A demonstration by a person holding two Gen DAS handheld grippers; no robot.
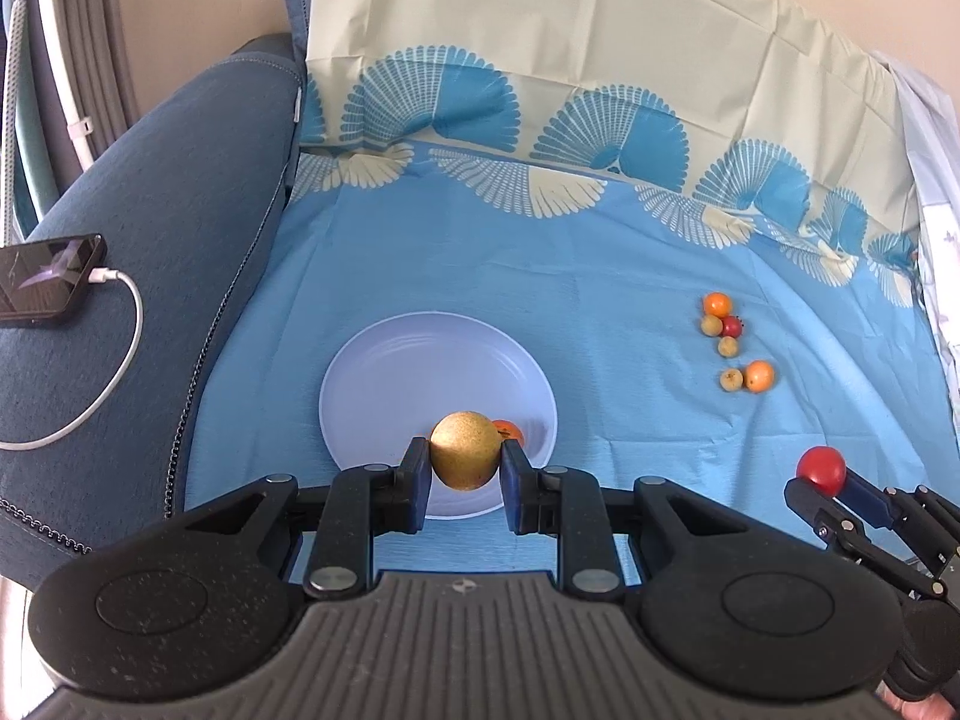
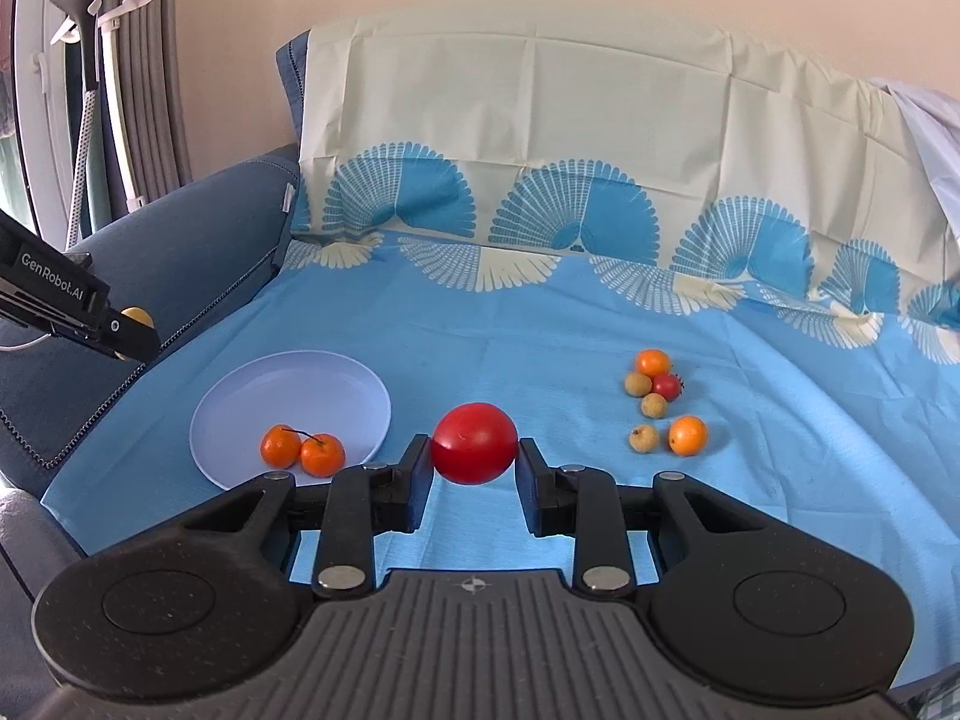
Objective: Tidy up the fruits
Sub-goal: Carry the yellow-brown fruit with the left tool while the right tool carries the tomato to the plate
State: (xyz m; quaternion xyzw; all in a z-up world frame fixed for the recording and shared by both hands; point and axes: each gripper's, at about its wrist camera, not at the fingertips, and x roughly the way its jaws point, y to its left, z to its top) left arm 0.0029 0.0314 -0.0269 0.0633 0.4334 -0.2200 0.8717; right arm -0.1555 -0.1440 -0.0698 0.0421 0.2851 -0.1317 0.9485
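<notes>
Left gripper (image 1: 465,468) is clamping a yellow-brown fruit (image 1: 465,449) above the pale plate (image 2: 336,384); right gripper (image 2: 474,459) is clamping a red tomato (image 2: 474,443). Two tangerines (image 2: 303,449) are lying in the plate. Farther off, six loose small fruits (image 2: 660,405) are sitting on the blue cloth (image 2: 540,324); a phone (image 1: 51,276) is charging on the sofa arm (image 1: 168,210).

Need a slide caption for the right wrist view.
Right gripper holds a red tomato beside a plate with two tangerines.

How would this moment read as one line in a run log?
left tool: holds yellow fruit | right tool: holds red fruit | plate: two oranges
</notes>
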